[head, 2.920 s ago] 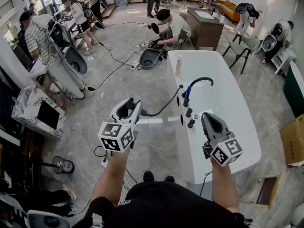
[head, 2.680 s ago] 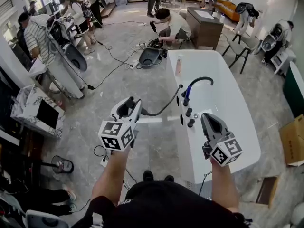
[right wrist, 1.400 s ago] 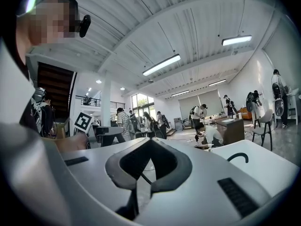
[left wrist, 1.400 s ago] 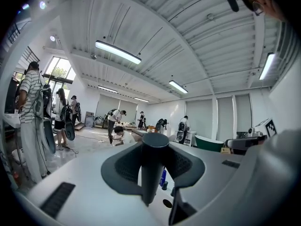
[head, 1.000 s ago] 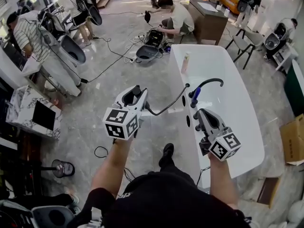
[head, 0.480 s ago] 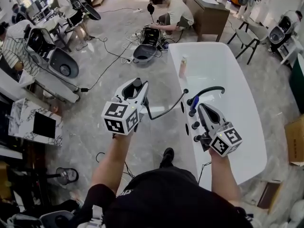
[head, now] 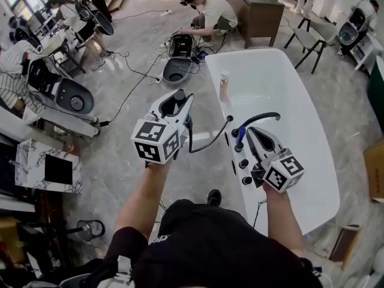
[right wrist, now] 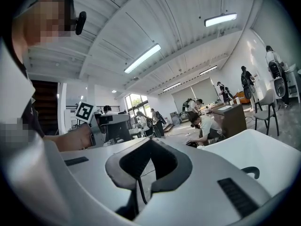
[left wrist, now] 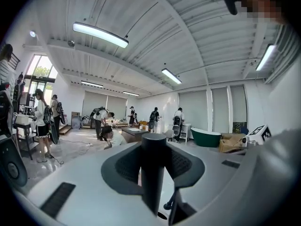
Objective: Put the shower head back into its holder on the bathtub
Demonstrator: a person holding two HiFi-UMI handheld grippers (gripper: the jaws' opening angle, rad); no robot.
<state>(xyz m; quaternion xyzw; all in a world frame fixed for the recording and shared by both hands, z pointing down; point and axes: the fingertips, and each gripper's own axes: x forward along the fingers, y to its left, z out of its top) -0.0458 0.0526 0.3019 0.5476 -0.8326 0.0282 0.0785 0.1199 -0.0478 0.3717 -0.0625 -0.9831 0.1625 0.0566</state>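
The white bathtub point(head: 288, 77) lies at the right in the head view. A black curved faucet point(head: 259, 117) and black knobs point(head: 243, 163) stand on its near rim. My left gripper point(head: 179, 96) hangs over the floor left of the tub and is shut on the shower head's dark handle point(left wrist: 154, 173), which stands upright between the jaws. The black hose point(head: 207, 143) sags from it to the tub rim. My right gripper point(head: 251, 134) is shut and empty, just above the rim beside the faucet. I cannot make out the holder.
A bottle point(head: 224, 86) stands on the tub's far left rim. Cables and a dark basin point(head: 177, 71) lie on the floor beyond. A crouching person point(head: 210, 8) works near a wooden cabinet point(head: 258, 8). Toilets and more people are at the left.
The person has walked forward along the tub. Both grippers have moved farther along, the right one now over the knobs by the faucet; the left still holds the shower head.
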